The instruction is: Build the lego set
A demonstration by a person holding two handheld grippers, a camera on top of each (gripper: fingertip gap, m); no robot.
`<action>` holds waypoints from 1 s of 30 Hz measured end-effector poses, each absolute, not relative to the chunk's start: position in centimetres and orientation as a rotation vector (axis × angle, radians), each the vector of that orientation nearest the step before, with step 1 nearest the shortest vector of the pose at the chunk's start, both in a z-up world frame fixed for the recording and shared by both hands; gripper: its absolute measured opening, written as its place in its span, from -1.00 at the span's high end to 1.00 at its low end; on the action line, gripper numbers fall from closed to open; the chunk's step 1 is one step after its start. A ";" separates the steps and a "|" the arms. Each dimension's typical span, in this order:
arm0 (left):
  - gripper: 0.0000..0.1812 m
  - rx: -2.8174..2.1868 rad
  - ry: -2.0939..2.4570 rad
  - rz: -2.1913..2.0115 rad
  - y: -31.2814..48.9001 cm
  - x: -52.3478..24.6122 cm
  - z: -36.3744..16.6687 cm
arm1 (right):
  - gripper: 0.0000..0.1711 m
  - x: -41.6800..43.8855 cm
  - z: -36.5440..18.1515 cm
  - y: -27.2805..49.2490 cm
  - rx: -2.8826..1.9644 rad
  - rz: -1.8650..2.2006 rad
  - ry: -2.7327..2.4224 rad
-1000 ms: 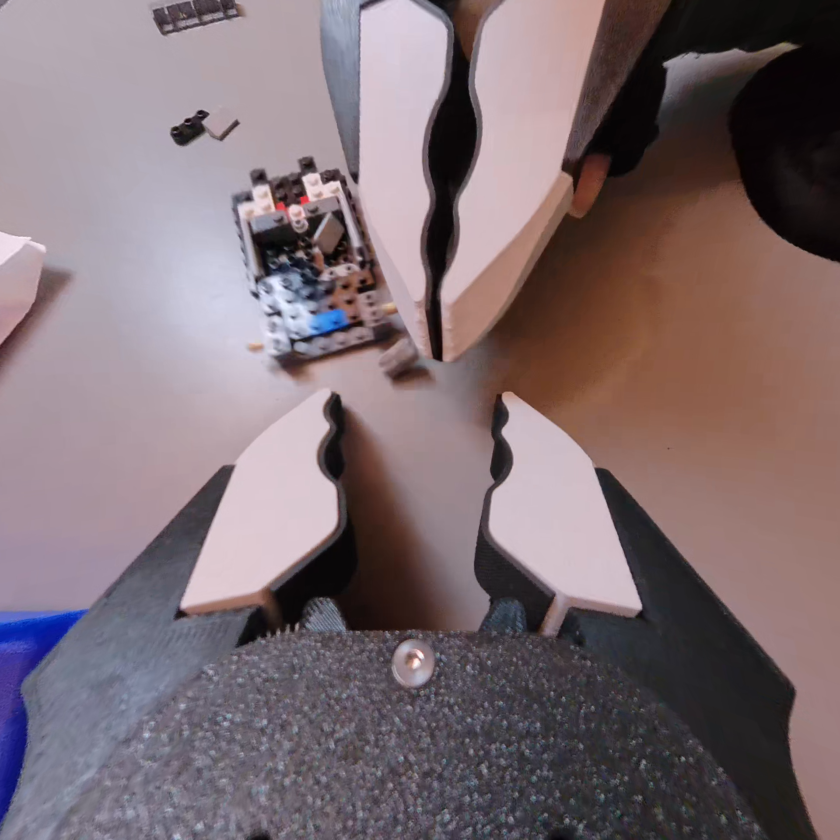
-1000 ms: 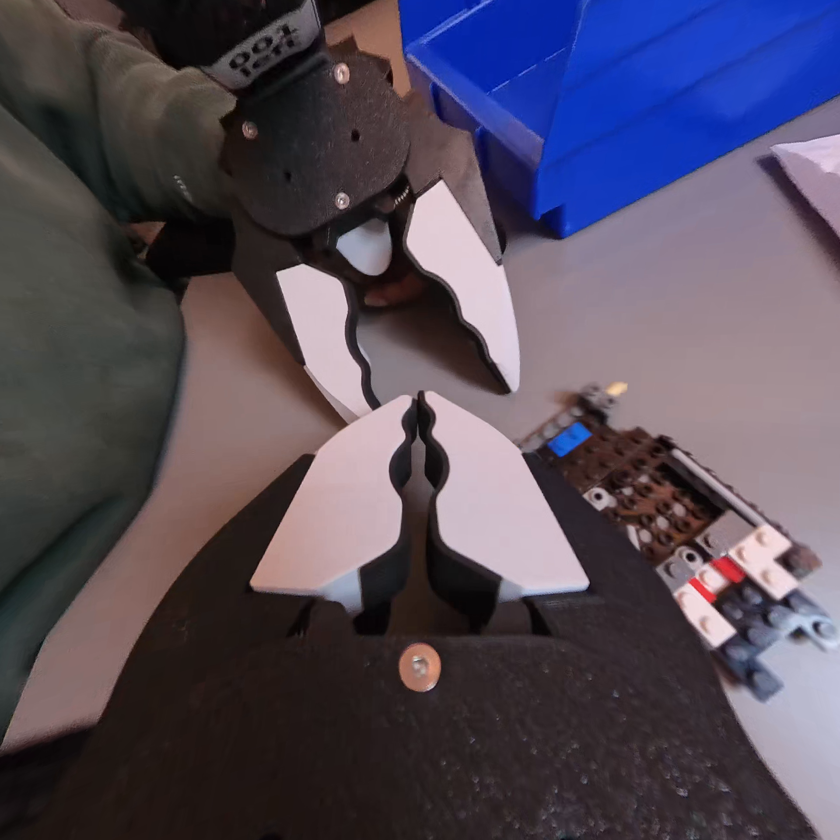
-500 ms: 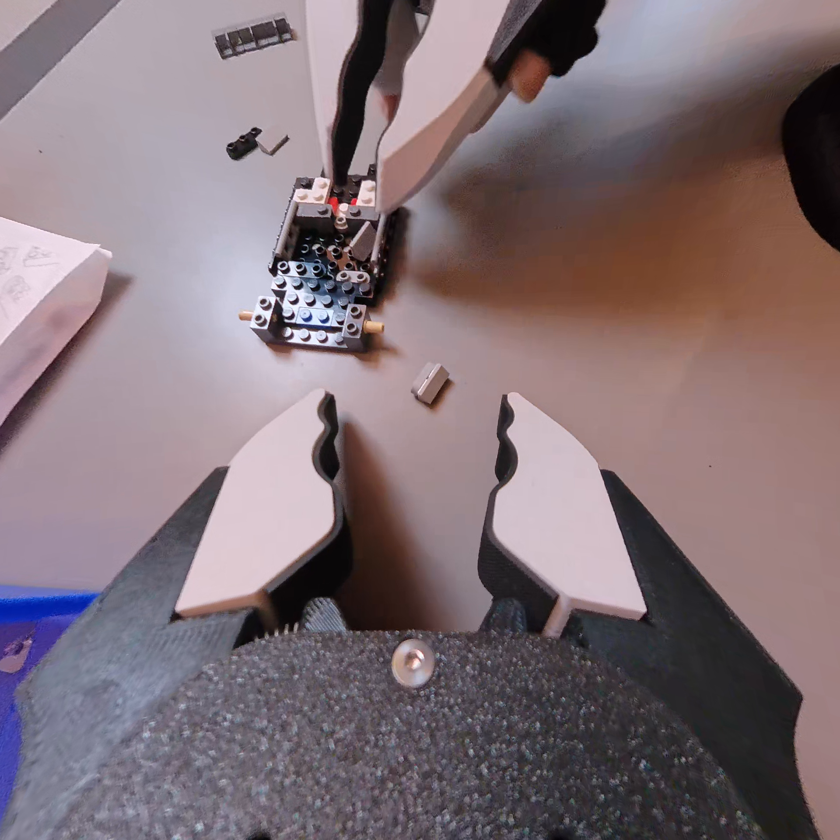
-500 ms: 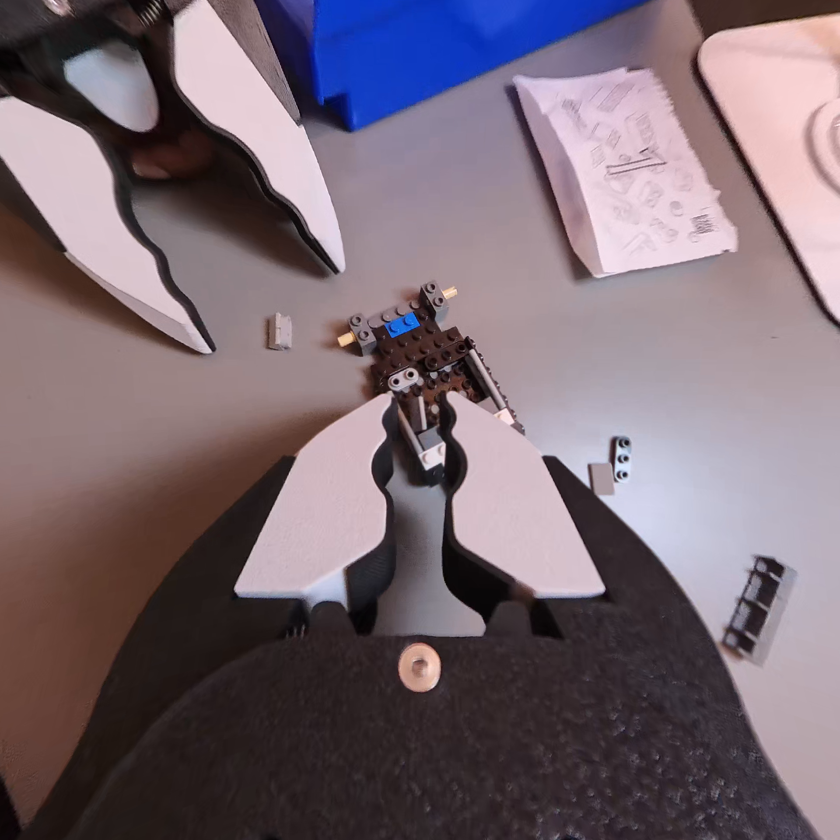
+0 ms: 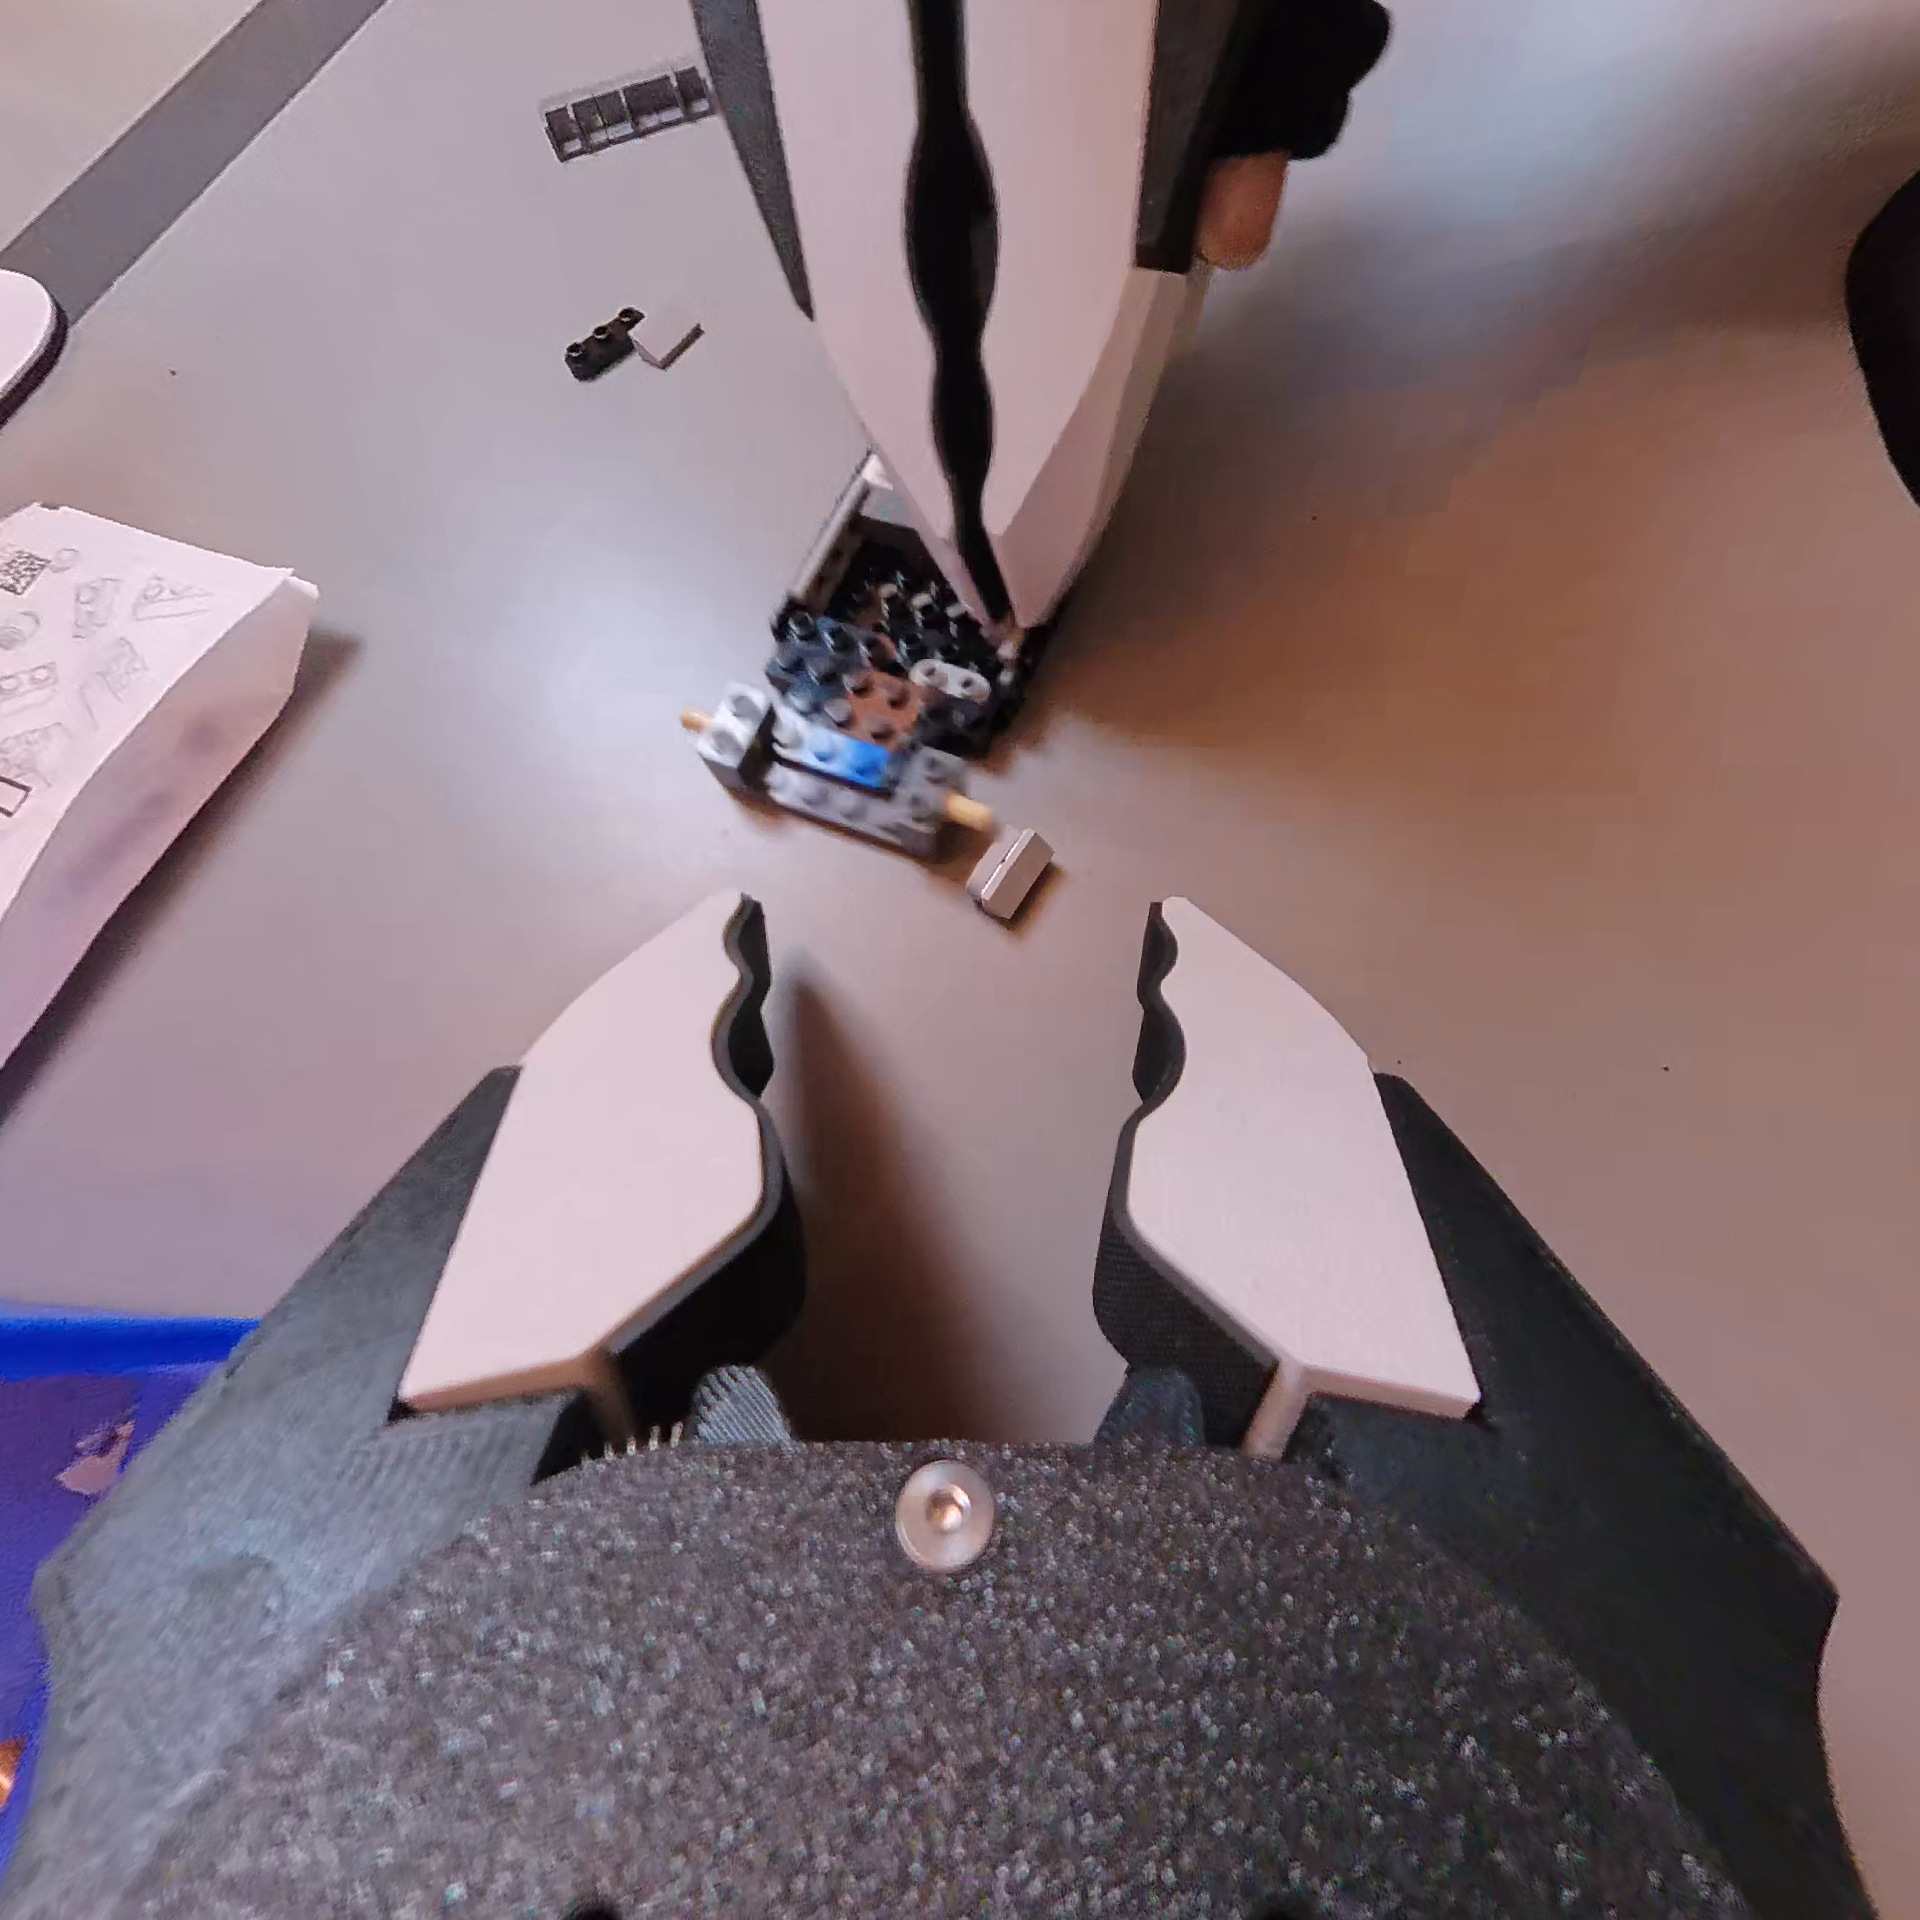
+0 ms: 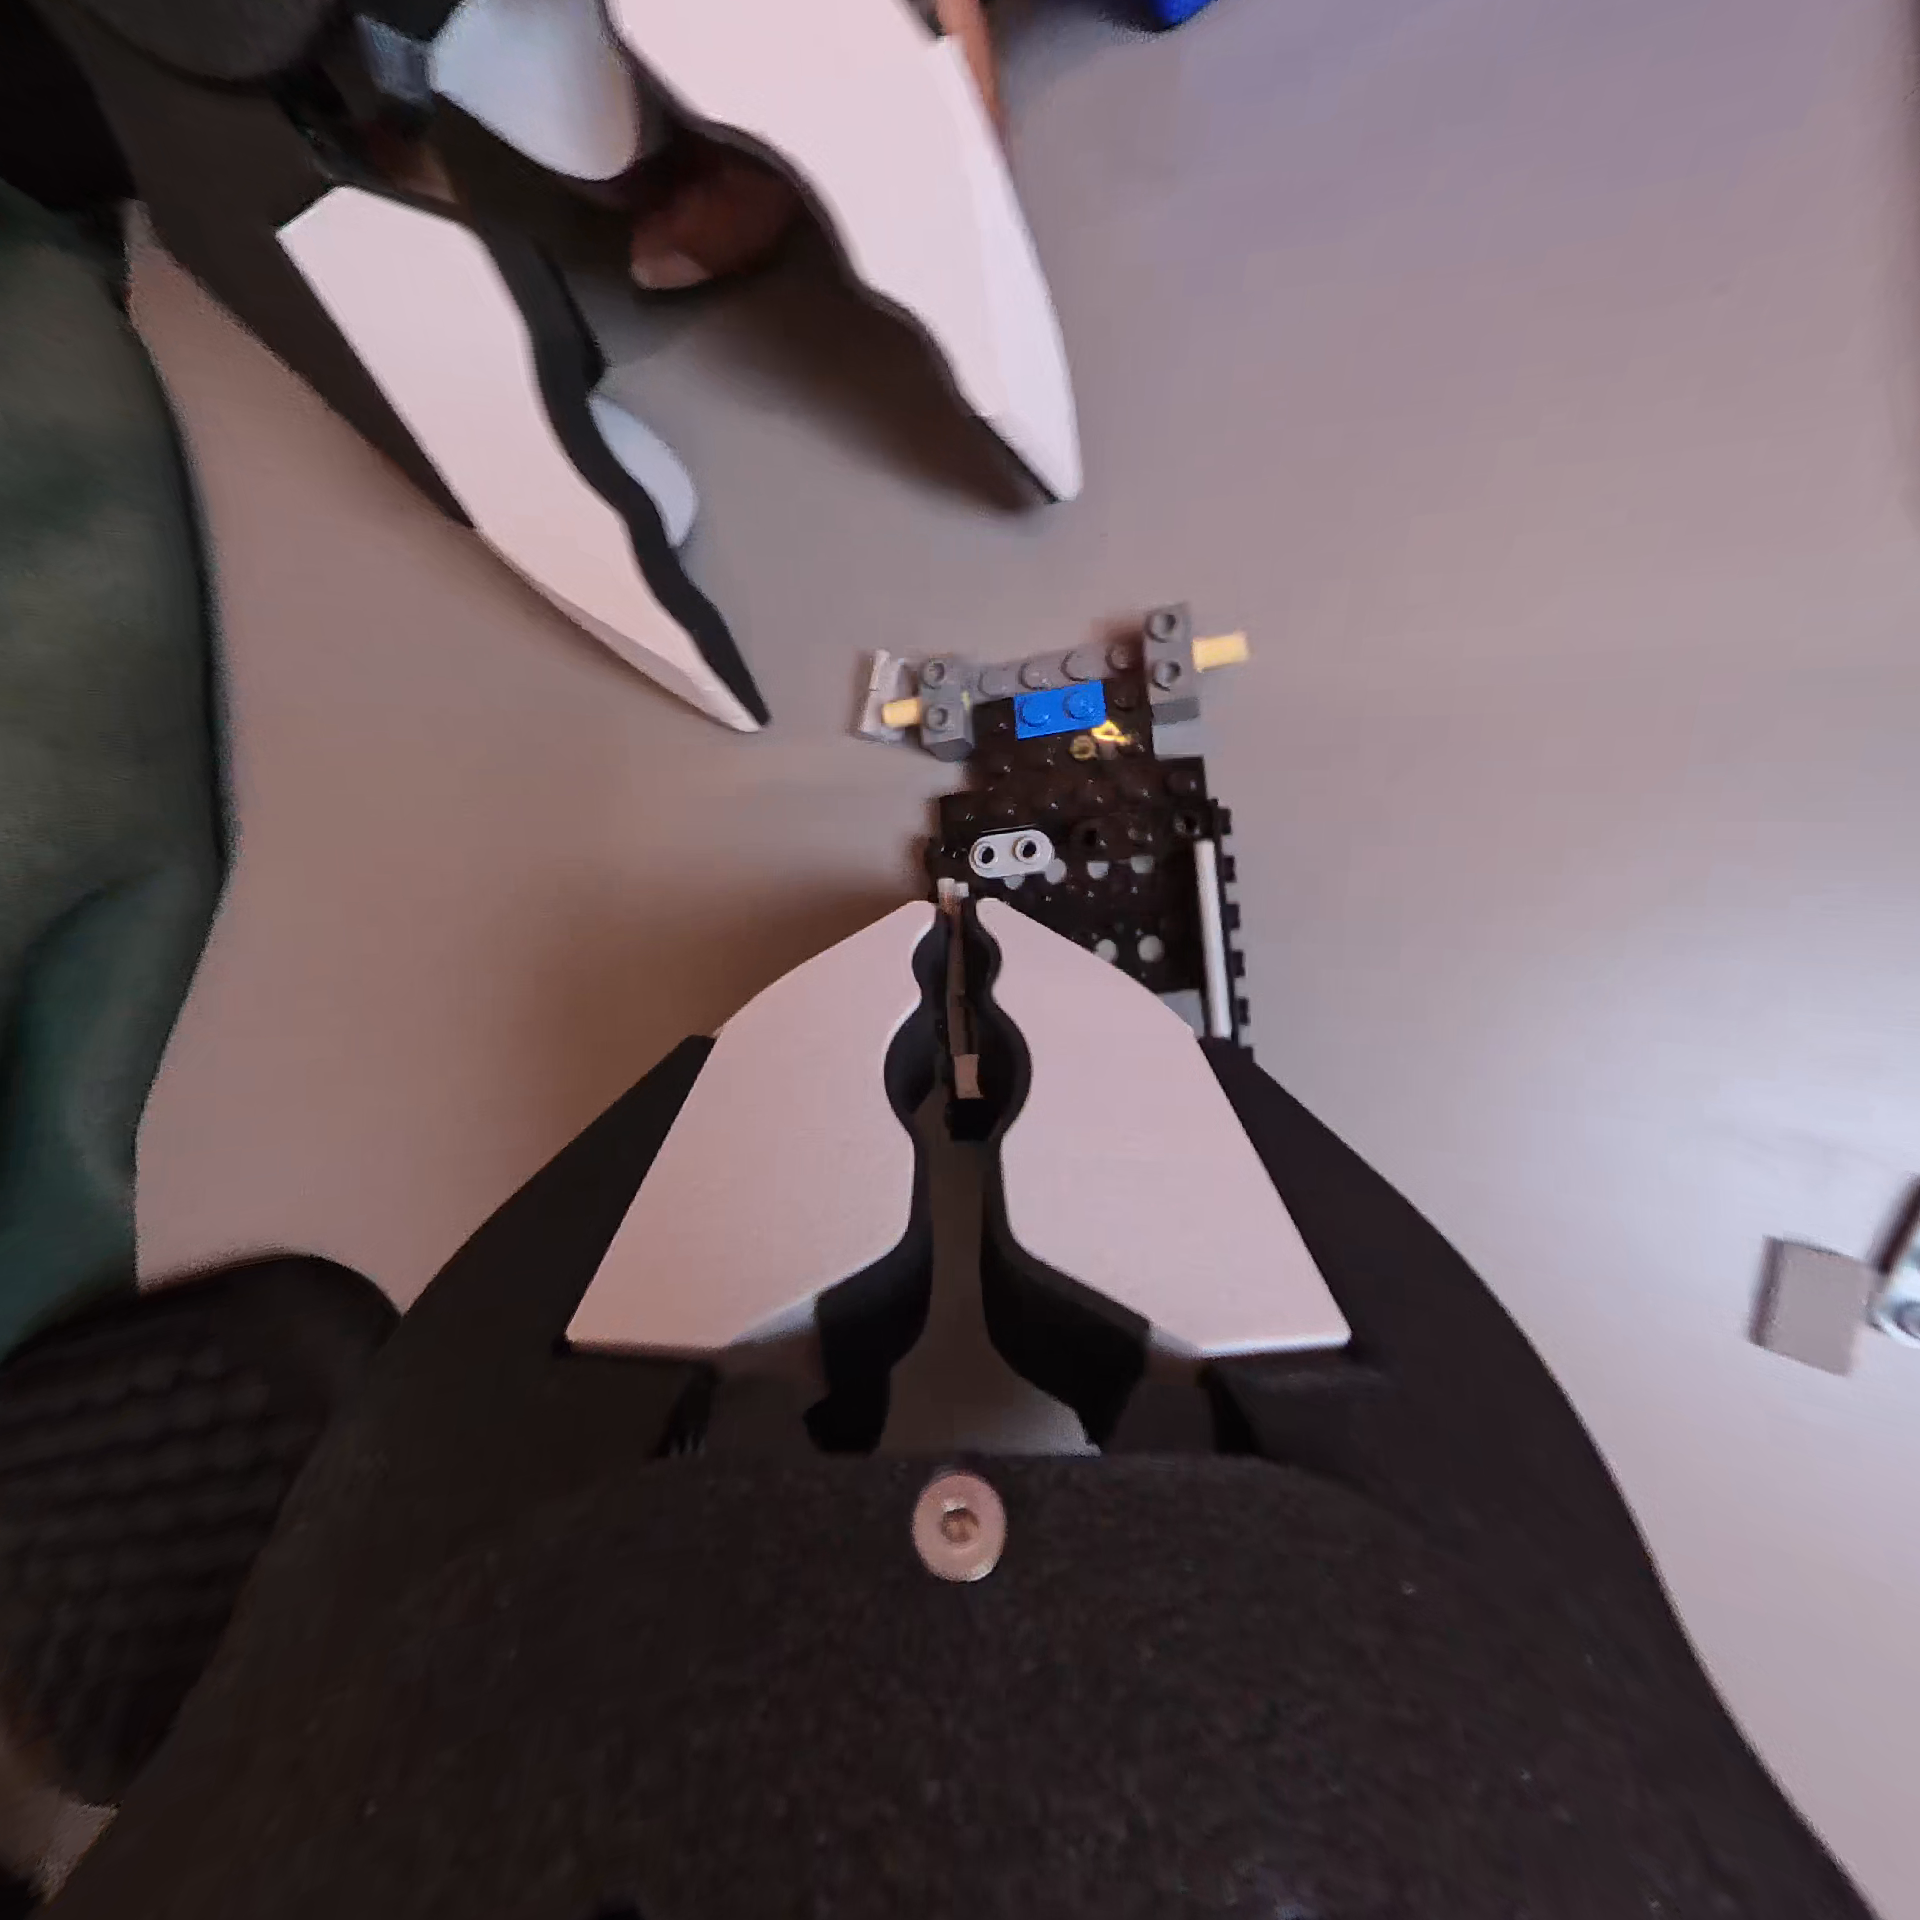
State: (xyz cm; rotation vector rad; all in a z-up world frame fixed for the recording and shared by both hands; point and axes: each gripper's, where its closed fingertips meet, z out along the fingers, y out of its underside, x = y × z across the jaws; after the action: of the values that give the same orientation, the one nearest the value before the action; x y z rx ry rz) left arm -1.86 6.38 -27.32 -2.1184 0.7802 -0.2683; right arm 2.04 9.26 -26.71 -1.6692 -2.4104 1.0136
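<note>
Right gripper (image 6: 954,906) pinches brick model's (image 6: 1081,821) side rail, steadying it | left gripper (image 5: 951,914) spread wide, empty, near model's loose grey piece (image 5: 1010,871).

Smooth grey-brown table (image 5: 1507,727) under soft light, dark strip (image 5: 177,145) along its far edge

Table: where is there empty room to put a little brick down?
Bare table lies right of the brick model and between it and the paper booklet. It is crowded where the right tool grips the model, beside the loose grey piece.
</note>
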 end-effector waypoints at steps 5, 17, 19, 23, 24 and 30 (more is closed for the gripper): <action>0.18 -2.091 0.818 -0.251 6.6 -1.3 -27.1 | 0.99 2.0 -24.3 5.3 -1.524 1.315 -2.333; 0.08 -2.164 0.950 -0.346 8.3 0.6 -27.8 | 0.75 3.0 -26.4 7.2 -1.395 0.789 -2.387; 0.09 -2.188 0.963 -0.400 8.4 0.9 -28.0 | 0.75 2.7 -26.3 6.8 -1.373 0.813 -2.396; 0.23 -2.184 0.969 -0.431 8.4 1.1 -28.0 | 0.75 2.9 -25.8 7.4 -1.377 0.826 -2.369; 0.27 -2.172 0.970 -0.429 8.4 1.2 -27.9 | 0.75 3.1 -26.0 7.7 -1.384 0.808 -2.367; 0.37 -2.148 0.979 -0.425 8.2 1.3 -27.8 | 0.96 3.4 -26.3 7.9 -1.380 0.802 -2.337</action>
State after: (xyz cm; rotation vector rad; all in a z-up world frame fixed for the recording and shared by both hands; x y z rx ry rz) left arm 1.35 8.17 -27.84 -2.1478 0.9794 -0.4254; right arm 3.36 7.92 -26.33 -1.3799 -2.3373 0.8018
